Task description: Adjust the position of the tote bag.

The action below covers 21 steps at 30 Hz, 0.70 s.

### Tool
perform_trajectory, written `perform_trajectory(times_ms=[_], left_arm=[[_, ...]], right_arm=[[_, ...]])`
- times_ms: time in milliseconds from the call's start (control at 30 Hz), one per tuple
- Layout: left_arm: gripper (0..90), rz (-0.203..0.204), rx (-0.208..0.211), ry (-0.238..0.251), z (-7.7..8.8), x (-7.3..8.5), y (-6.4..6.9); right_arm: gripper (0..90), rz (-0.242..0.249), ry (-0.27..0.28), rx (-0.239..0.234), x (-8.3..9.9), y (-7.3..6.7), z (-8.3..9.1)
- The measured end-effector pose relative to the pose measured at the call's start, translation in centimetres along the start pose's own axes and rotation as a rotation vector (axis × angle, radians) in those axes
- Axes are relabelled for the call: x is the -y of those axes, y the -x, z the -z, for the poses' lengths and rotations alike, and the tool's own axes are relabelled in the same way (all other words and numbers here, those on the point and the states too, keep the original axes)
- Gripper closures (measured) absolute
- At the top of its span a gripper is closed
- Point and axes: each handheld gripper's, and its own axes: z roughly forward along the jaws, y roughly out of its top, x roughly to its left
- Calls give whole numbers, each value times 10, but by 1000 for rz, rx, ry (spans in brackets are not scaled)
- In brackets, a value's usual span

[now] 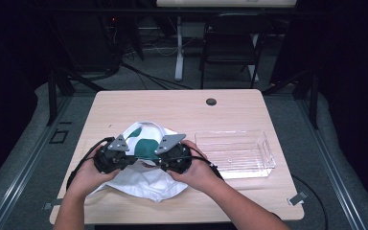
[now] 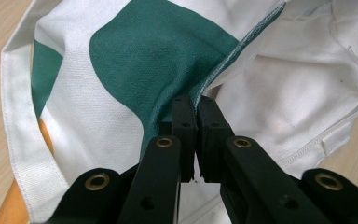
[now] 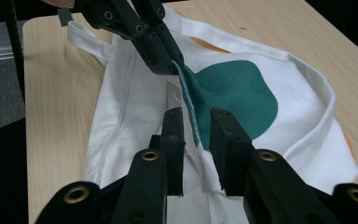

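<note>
A white cloth bag [image 1: 146, 179] with a green patch [image 1: 147, 147] lies crumpled on the wooden table [image 1: 172, 110], left of centre. My left gripper [image 2: 196, 106] is shut on a raised fold at the edge of the green patch [image 2: 158, 51]. In the right gripper view that same gripper [image 3: 173, 65] pinches the fold from the upper left. The right gripper [image 3: 196, 120] stands a little lower along the same hem, its jaws apart with the thin cloth edge [image 3: 193, 112] running between them, untouched by the pads. Both hands sit close together over the bag [image 3: 279, 140].
A clear plastic tray [image 1: 263, 160] sits to the right of the bag, near the right hand. A round cable hole [image 1: 211, 101] marks the table's far edge. Behind the table stand a dark folding chair [image 1: 230, 43] and a white desk leg [image 1: 178, 48].
</note>
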Motion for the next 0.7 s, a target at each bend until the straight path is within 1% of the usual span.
perform_trajectory(times_ms=[33,133,167,300,367,533,700], left_arm=[[874,0,1,1,0,0,0],[874,0,0,0,0,0,0],[874,-2,1,-2,0,0,0],[874,0,1,0,-1,0,0],[874,1,2,-1,-1,0,0],[874,1,0,3,0,0,0],[874,-1,-3,6,0,0,0]], right_arm=[[753,-1,-5,-2,-1,0,-4],[753,-4,-12,-6,-2,1,-8],[753,-6,-19,-13,-4,1,-13],[757,0,-36,-18,-6,0,-21],[762,4,-46,-20,-7,0,-24],[777,-1,-38,-15,-8,0,-28],[783,2,-65,-19,-8,0,-35]])
